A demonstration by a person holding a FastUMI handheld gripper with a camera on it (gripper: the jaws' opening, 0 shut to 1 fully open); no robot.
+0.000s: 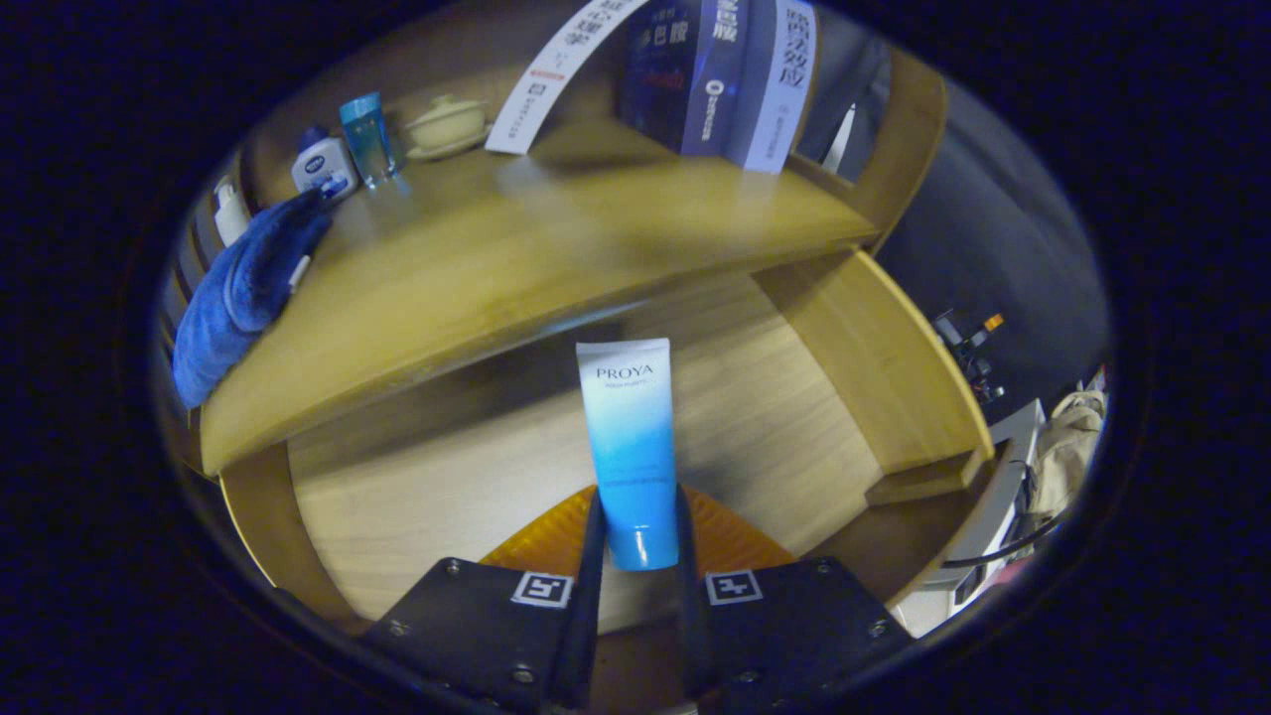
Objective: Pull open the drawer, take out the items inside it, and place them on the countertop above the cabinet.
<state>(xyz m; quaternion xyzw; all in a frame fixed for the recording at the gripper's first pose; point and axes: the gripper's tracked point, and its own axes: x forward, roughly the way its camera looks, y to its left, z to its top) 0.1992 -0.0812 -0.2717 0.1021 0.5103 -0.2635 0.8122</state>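
A white-to-blue cosmetic tube [630,437] stands up between my two fingers, cap end down. My gripper [637,531] is shut on the tube, one black finger [592,556] pressing on each side near the cap. Below and behind the tube lies the open drawer [417,477] with its pale wooden bottom. An orange object [735,541] sits in the drawer just under my fingers. Beyond the drawer stretches the wooden countertop [516,258] of the cabinet.
On the far left of the countertop lie a blue cloth [243,293], a white bottle [323,164], a blue glass [367,139] and a cream lidded bowl [447,124]. Upright books [715,79] stand at the back. The drawer's right wall [884,367] rises beside the tube.
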